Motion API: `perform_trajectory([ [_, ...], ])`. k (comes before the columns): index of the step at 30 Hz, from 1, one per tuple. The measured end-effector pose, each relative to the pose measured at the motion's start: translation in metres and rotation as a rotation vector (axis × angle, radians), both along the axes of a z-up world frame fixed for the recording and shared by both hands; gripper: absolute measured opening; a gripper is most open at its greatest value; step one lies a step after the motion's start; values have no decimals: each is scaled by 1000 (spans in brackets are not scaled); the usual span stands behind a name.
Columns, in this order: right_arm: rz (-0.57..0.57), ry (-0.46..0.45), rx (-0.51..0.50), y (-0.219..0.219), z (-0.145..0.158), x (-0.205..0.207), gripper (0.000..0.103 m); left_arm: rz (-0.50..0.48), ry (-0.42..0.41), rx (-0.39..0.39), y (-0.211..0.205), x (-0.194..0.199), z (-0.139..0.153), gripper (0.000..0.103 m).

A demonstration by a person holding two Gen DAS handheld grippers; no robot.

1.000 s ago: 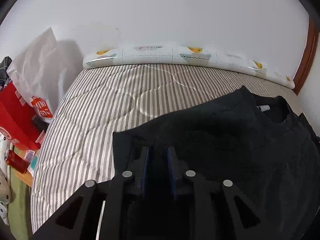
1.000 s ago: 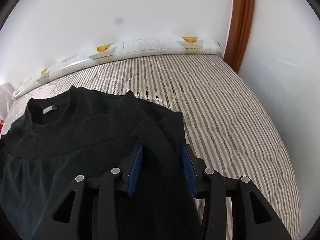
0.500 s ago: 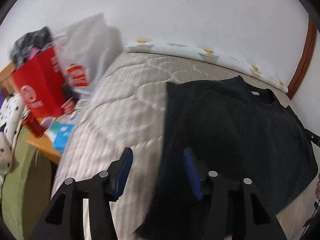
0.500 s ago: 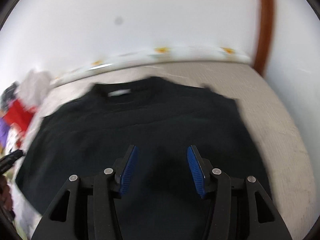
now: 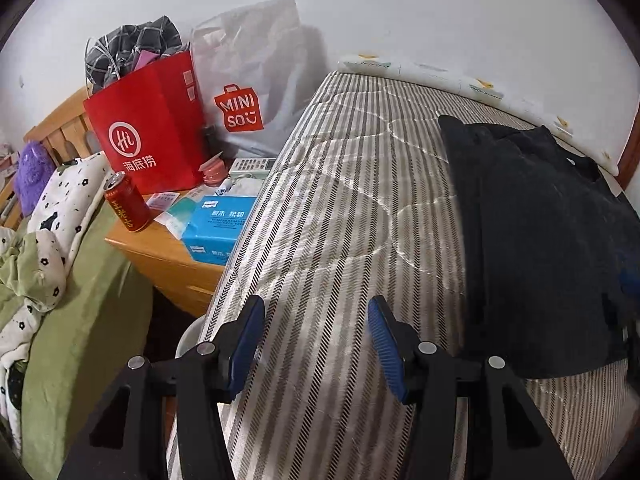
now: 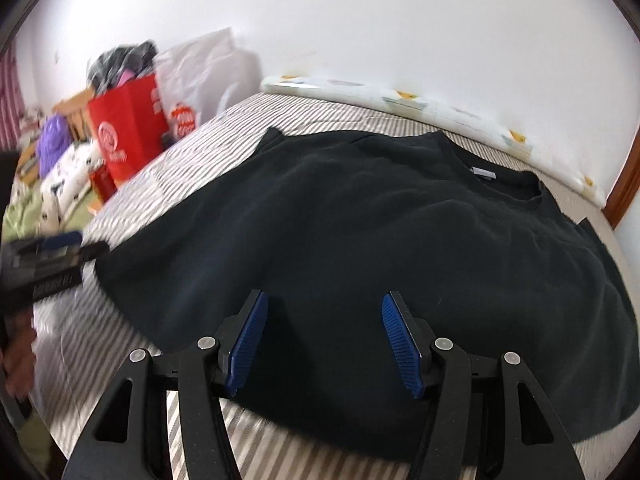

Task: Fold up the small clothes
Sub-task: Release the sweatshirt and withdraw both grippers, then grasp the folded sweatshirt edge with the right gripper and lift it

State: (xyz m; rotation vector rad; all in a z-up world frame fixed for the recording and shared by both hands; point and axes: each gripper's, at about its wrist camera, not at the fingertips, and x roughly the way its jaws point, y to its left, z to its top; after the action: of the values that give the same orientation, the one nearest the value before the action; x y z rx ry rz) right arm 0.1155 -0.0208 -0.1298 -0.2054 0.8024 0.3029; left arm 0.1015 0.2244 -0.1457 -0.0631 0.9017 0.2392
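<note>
Both of my tools have let go since a second ago: the left gripper hangs released over bare striped quilt, and the right gripper stands released above the black top, pads clear of the cloth. A second back each was clamped on that soft knit. It now lies folded on the bed, ribbed collar toward the wall.

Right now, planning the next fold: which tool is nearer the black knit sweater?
Right. The right tool hovers over the black knit sweater; the left tool is beside it over bare striped quilt.
</note>
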Motion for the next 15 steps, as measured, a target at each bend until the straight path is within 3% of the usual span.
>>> perform_trajectory([
  [7, 71, -31, -59, 14, -2, -53, 59, -13, -12, 1, -3, 7, -5, 60],
  [11, 134, -26, -57, 25, -4, -59, 59, -7, -12, -20, 1, 8, -6, 63],
  [15, 190, -47, -117, 47, -11, -61, 59, -1, -7, 8, 3, 6, -6, 66],
])
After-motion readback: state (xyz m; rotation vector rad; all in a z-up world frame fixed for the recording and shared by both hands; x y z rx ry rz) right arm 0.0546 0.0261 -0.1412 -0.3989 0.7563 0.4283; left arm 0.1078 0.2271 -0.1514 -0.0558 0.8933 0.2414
